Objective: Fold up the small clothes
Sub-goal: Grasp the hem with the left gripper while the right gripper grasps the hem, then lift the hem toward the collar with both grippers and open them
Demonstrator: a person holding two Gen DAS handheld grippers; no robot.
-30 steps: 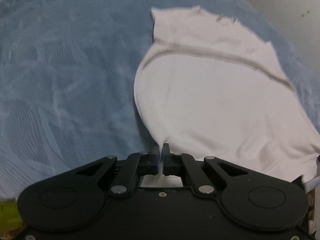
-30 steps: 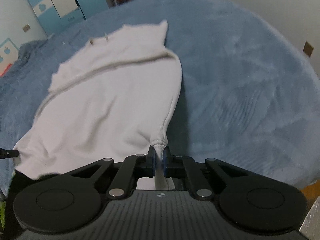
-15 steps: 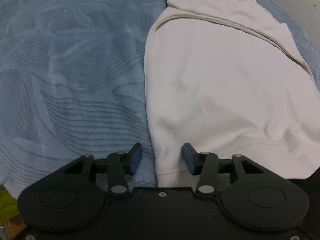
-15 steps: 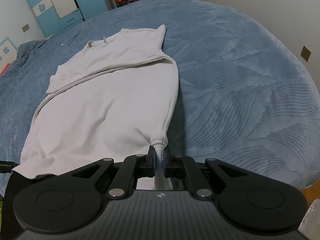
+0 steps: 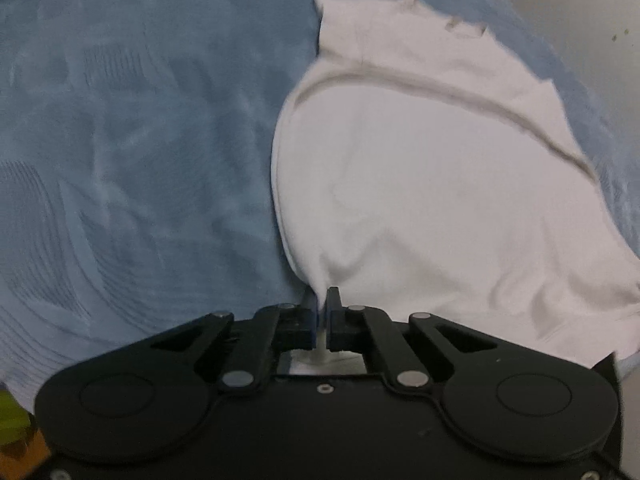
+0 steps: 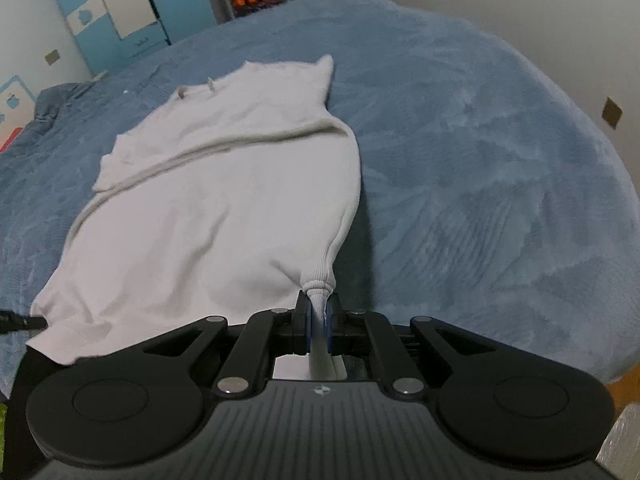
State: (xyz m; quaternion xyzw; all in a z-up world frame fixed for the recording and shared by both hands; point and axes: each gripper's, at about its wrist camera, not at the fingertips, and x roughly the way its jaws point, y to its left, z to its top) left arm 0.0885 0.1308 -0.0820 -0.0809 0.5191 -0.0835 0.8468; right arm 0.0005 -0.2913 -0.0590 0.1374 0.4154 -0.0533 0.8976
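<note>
On the blue blanket (image 6: 480, 168) my white garment (image 6: 224, 208) lies spread, its near hem lifted. My left gripper (image 5: 322, 312) is clamped on one hem corner, my right gripper (image 6: 317, 322) on the ribbed corner opposite. Motion blur smears the left view, and each gripper body hides the fabric beneath it.

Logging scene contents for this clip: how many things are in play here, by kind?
Grippers: 2, the left gripper and the right gripper, each shut on a corner of the shirt
Shirts: 1, a white shirt
Blankets: 1, a blue blanket under it
Total: 4
</note>
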